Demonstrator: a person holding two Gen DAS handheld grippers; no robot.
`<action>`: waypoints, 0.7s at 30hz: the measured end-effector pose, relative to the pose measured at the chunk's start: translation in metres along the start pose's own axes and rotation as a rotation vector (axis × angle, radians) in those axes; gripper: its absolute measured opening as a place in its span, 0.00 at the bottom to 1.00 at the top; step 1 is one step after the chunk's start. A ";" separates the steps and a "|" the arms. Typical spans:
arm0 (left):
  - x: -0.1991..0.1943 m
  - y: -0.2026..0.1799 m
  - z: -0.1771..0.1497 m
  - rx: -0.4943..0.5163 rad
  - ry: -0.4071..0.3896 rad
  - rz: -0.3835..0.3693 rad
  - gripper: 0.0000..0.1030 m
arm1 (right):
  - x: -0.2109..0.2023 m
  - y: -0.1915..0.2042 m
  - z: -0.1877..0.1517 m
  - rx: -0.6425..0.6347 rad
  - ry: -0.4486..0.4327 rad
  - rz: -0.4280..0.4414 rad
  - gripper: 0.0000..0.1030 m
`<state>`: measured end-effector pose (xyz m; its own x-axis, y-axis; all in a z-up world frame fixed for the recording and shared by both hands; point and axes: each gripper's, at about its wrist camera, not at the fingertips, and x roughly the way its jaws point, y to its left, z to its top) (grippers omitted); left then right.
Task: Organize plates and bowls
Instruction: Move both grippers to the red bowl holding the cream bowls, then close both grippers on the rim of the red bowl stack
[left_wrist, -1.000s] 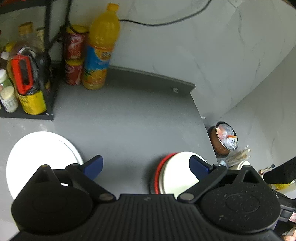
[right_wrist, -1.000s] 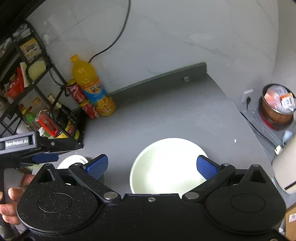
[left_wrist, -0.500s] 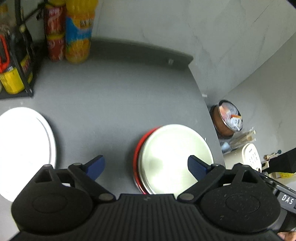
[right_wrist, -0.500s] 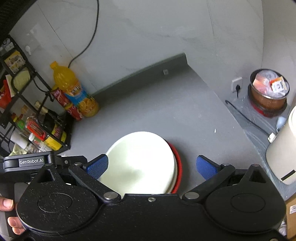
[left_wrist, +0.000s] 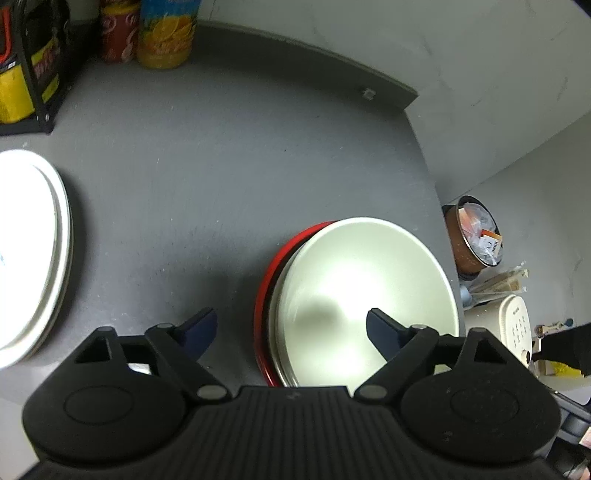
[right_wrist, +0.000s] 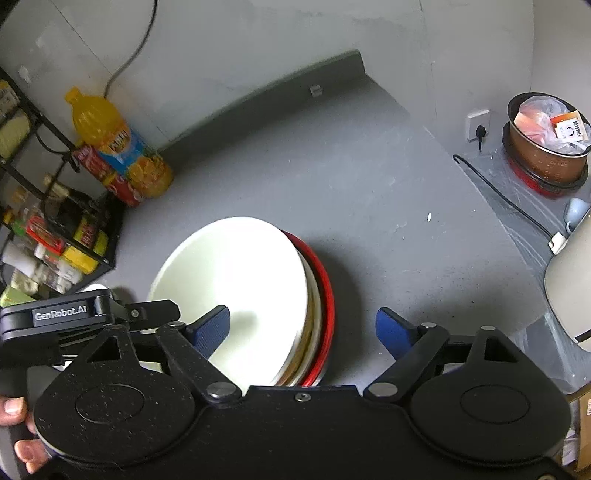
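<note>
1. The surface (left_wrist: 229, 155) is a matte dark-grey slab with a low raised lip along its back edge, set against pale marbled walls.
2. A stack of round dishes sits near the front right of it: a glossy cream plate (left_wrist: 369, 295) on top, more pale rims beneath it, and a shiny red plate (left_wrist: 264, 295) at the bottom, showing as a crescent.
3. In the right wrist view the cream top plate (right_wrist: 236, 280) sits off-centre, so the red rim (right_wrist: 327, 302) juts out on the right.
4. A second stack of smooth white plates (left_wrist: 29, 251) lies at the left edge of the surface, well apart from the first.
5. The left gripper (left_wrist: 291, 328) hangs above the surface with its blue-padded fingers spread wide and nothing between them; one pad is over the cream plate, the other over bare surface.
6. The right gripper (right_wrist: 303, 328) is likewise spread wide and empty, straddling the right edge of the stack.
7. A translucent orange juice bottle (right_wrist: 122, 147) and red cans (right_wrist: 107, 177) stand at the back left beside a black wire rack (right_wrist: 55, 229).
</note>
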<state>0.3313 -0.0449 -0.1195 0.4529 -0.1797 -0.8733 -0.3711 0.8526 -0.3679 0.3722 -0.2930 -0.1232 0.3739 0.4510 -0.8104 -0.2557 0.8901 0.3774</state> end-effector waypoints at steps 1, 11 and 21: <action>0.003 0.001 0.000 -0.004 0.002 0.000 0.79 | 0.004 -0.001 0.000 0.002 0.008 0.000 0.76; 0.027 0.005 -0.005 -0.067 0.040 0.025 0.41 | 0.040 -0.010 0.000 0.051 0.098 0.026 0.50; 0.032 0.021 -0.004 -0.112 0.047 0.007 0.24 | 0.056 -0.016 -0.003 0.086 0.127 0.018 0.35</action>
<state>0.3350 -0.0348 -0.1560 0.4124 -0.1991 -0.8890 -0.4637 0.7941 -0.3930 0.3945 -0.2819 -0.1756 0.2531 0.4601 -0.8510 -0.1820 0.8866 0.4252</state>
